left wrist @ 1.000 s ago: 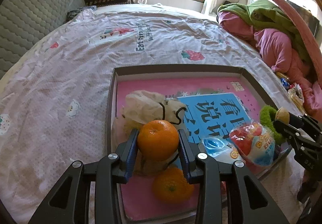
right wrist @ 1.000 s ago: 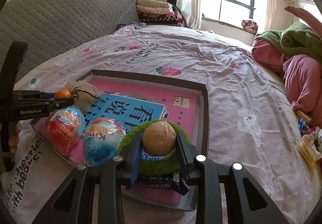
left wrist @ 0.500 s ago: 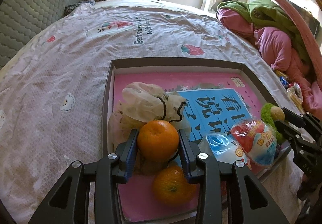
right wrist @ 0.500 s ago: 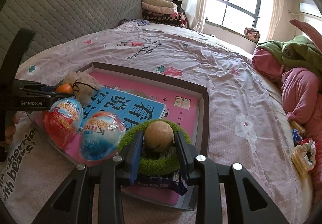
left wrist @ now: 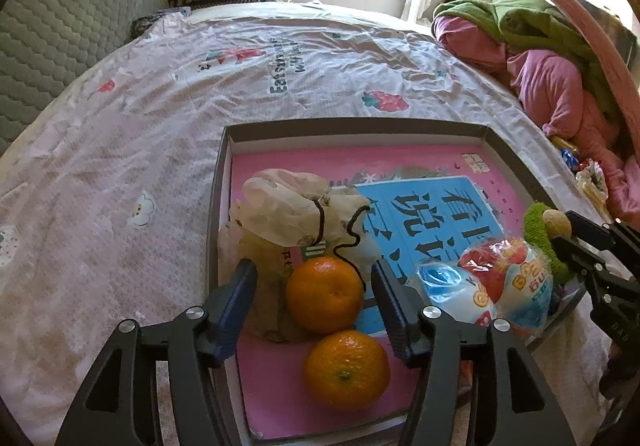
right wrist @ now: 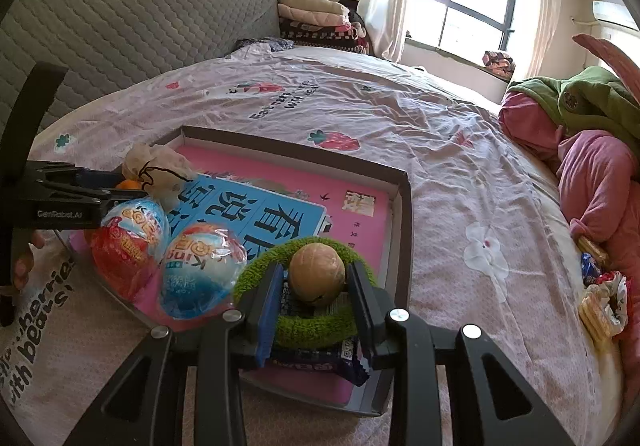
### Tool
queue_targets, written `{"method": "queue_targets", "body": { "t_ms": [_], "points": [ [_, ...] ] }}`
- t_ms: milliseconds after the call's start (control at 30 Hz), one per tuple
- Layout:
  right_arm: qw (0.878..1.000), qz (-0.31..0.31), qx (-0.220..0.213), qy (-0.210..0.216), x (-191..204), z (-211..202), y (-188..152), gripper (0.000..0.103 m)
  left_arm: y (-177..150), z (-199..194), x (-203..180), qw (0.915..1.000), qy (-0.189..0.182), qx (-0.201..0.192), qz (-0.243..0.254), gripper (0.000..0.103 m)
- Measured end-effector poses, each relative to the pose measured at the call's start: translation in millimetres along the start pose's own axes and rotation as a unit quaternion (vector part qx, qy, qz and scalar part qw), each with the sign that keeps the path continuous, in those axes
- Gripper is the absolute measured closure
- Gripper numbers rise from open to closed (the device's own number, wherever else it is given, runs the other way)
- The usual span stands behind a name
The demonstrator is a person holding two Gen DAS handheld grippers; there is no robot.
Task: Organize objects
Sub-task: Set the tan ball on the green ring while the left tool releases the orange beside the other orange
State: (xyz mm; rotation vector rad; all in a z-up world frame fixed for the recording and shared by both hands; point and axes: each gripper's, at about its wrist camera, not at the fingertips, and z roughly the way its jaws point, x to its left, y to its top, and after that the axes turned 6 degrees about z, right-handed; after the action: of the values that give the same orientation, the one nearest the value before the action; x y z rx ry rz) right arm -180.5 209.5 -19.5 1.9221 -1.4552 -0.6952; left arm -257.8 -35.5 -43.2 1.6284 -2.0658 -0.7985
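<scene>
Left gripper (left wrist: 314,294) just opening, orange (left wrist: 324,294) loose between its fingers, second orange (left wrist: 347,367) below. Right gripper (right wrist: 314,286) clamped on walnut (right wrist: 317,272). Both inside tray (left wrist: 352,125).

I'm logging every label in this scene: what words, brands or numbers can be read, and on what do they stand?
"GenRobot.AI": side of the left gripper.
"with bears": bedsheet; "Eat..." line farther up only partly legible.
"看" and "说", large characters: blue panel of the pink book; small print unreadable.
"Kind...", partial: blue wrapped egg.
Red wrapped egg, dark packet: print unreadable.
</scene>
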Motion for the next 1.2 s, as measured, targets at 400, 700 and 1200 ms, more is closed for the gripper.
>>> {"method": "queue_targets", "body": {
  "t_ms": [400, 700, 1200],
  "points": [
    [1.0, 0.007, -0.006, 0.004, -1.0, -3.1, 1.6, 0.068, 4.8, -19.8, -4.0, 0.9997, 0.007, -0.024, -0.006, 0.029],
    [1.0, 0.015, -0.014, 0.013, -0.4, -8.8, 3.4, 0.062, 7.6, -32.5, -12.6, 0.9994, 0.01, -0.032, -0.001, 0.028],
    [0.997, 0.039, -0.061, 0.037, 0.2, -37.9, 12.1, 0.042, 12.5, -75.5, -28.9, 0.9967, 0.03, -0.076, 0.006, 0.024]
  ]
}}
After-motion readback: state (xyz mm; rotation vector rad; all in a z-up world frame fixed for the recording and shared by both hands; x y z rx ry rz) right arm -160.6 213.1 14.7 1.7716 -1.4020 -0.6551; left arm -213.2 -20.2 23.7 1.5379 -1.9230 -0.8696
